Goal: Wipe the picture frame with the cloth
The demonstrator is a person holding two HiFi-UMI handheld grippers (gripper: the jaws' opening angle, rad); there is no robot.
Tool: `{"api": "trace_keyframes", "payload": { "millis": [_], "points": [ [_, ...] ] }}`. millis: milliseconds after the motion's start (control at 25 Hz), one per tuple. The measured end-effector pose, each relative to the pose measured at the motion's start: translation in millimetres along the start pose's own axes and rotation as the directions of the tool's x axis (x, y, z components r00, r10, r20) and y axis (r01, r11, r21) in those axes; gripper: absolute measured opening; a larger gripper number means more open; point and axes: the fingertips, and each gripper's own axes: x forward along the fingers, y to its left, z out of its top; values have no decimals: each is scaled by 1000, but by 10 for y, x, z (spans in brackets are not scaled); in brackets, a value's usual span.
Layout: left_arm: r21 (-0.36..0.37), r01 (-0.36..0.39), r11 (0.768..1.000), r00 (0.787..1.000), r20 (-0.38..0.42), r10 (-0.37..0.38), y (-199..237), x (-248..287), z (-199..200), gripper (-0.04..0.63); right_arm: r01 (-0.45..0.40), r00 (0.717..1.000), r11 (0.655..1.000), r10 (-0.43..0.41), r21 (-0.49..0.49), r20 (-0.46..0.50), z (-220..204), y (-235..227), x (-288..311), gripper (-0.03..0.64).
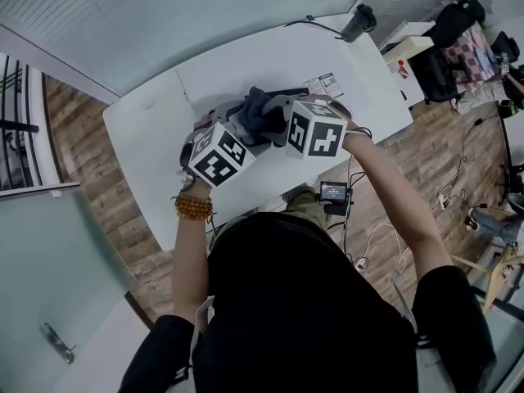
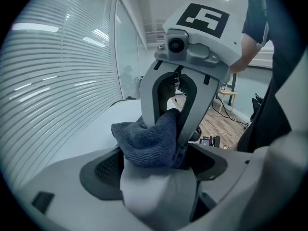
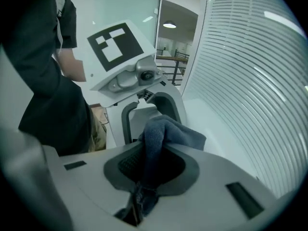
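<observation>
The picture frame (image 2: 159, 196) is sitting clamped between the jaws of my left gripper (image 2: 156, 166). It is a pale slab held up over the middle of the tabletop (image 1: 246, 64), a little toward the near edge. The dark blue cloth (image 2: 147, 141) is lying bunched over the frame's upper edge, and my right gripper (image 3: 154, 166) is pinching it, jaws closed on a fold that is trailing back between the pads. I am judging the wipe itself to be the step in hand, so I am aiming to drag the cloth along the frame in one even pass. I am planning to press lightly while the left side is bracing the frame firmly, and I am watching that the right jaws are not knocking the left ones, since the two are working nose to nose. Room is generous: bare tabletop is stretching toward the far edge by the blinds, a printed card (image 1: 325, 84) is lying near the right edge, and a black device (image 1: 359, 21) is standing at the far right corner, well apart.
</observation>
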Motion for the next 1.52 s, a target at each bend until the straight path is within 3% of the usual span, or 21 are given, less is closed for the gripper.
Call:
{"api": "trace_keyframes", "payload": {
  "millis": [160, 280, 400, 480, 560, 840, 1200, 1520],
  "points": [
    [-1, 1, 1000, 1000, 1, -1, -13, -2, -1, 425, -170, 972, 985, 165, 14, 168, 52, 86, -189, 44],
    [2, -1, 1000, 1000, 5, 1, -11, 1, 3, 423, -115, 966, 993, 111, 3, 235, 72, -161, -556, 46],
    [4, 0, 1000, 1000, 7, 0, -23, 6, 3, 423, -21, 999, 998, 25, -66, 48, -308, -320, -763, 46],
    [3, 1, 1000, 1000, 6, -1, -17, 4, -9, 423, -22, 995, 994, 12, -103, -97, -603, -325, -731, 46],
    [1, 1, 1000, 1000, 4, -1, -1, -9, -26, 423, -44, 985, 992, 23, -119, -169, -751, -280, -581, 46],
    [-9, -7, 1000, 1000, 3, 7, 22, -11, -14, 425, -79, 970, 993, 55, -92, -237, -744, -189, -323, 44],
    [-14, -10, 1000, 1000, -2, 10, 22, -11, -10, 425, -170, 924, 965, 87, -198, -372, -686, -162, -236, 44],
    [-23, -13, 1000, 1000, -4, 13, 22, -4, -14, 425, -179, 934, 960, 97, -217, -342, -538, -143, -157, 44]
  ]
}}
